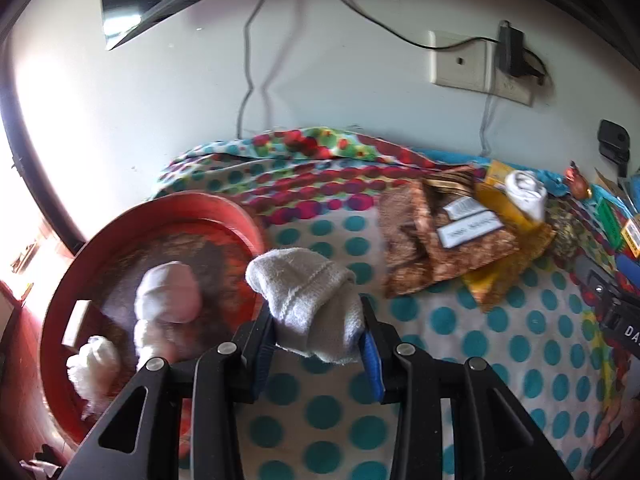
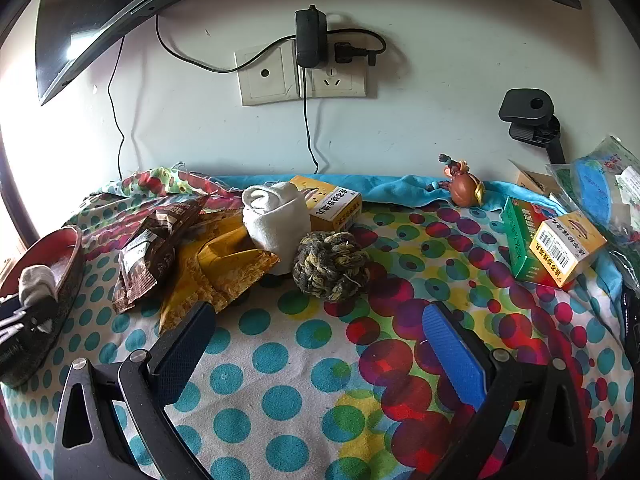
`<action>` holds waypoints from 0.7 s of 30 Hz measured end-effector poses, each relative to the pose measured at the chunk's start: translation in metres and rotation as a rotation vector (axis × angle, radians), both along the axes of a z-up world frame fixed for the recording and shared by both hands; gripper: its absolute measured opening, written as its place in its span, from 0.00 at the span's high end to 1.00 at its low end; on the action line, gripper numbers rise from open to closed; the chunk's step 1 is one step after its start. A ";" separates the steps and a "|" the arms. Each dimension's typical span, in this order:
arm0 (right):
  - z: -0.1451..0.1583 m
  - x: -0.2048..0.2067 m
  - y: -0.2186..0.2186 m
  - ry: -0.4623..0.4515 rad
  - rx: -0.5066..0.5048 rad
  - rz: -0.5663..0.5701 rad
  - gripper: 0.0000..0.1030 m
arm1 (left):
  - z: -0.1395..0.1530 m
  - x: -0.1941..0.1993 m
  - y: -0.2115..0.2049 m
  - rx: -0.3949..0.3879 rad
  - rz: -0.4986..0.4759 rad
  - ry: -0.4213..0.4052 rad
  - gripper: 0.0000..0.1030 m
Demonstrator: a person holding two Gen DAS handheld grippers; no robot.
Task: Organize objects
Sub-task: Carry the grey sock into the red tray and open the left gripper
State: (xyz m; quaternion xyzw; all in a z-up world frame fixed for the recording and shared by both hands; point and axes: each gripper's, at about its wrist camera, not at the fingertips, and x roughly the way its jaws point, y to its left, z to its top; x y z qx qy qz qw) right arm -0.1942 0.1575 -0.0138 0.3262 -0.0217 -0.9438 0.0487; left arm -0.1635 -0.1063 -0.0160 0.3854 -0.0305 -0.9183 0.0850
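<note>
My left gripper has matte black angular linkage arms with triangular cut-outs, round silver screws at the pivots, and blue ribbed pads on its fingers. My right gripper is built alike: black arms, silver screws, one bright blue textured pad, the other looking darker navy.

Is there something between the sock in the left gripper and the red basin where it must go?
Nothing visible blocks it. The left gripper holds the rolled sock right beside the red basin, whose open top already holds other rolled socks with room left.
</note>
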 end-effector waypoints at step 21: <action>-0.001 -0.002 -0.004 -0.006 0.014 0.005 0.00 | 0.007 0.002 -0.183 0.024 0.269 -0.060 0.63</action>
